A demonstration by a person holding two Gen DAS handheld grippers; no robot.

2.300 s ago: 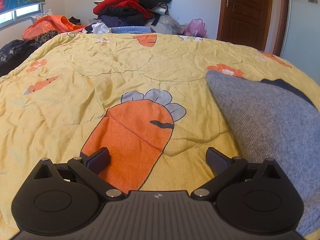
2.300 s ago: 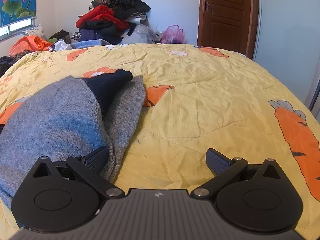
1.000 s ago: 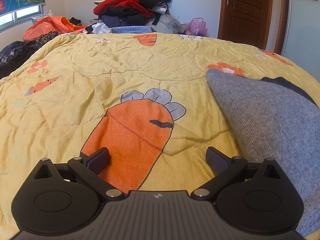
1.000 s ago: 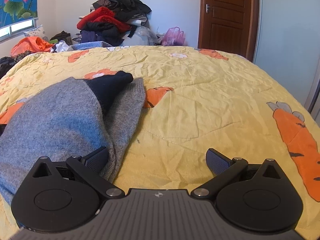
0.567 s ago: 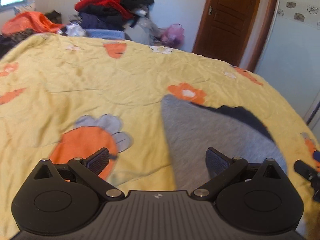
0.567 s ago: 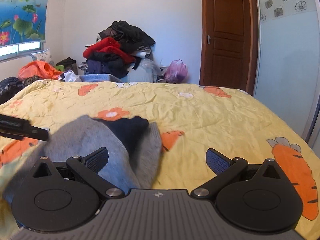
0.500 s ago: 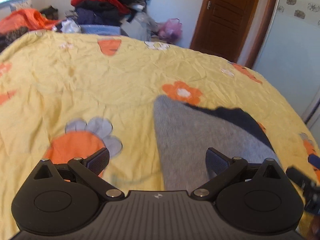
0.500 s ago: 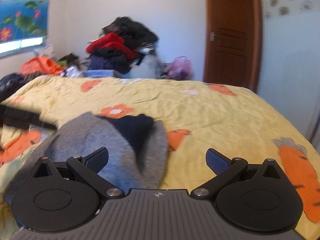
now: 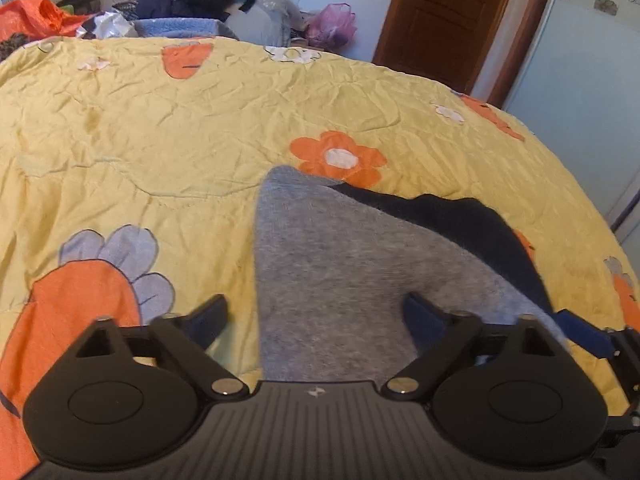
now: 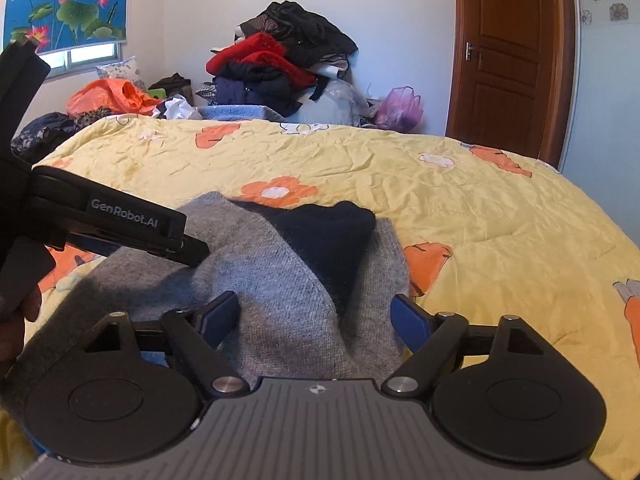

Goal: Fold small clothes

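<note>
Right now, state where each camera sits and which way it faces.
Left wrist: rides the open left gripper, looking along its fingers over the grey garment toward the door; the right gripper's finger shows at the right edge.
Right wrist: rides the open right gripper, above the garment's near end, facing the clothes pile; the left gripper crosses at left.
Shared: garment, yellow quilt, door, pile.

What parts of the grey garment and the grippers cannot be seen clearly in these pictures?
- Near edge of the grey garment: hidden in both views behind the black gripper bodies.
- Dark blue part: partly tucked under grey fabric, so its shape is unclear.
- Left gripper in the right wrist view: cut off by the left edge; its fingertips are not shown there.
- Right gripper in the left wrist view: only a piece shows at the right edge.
</note>
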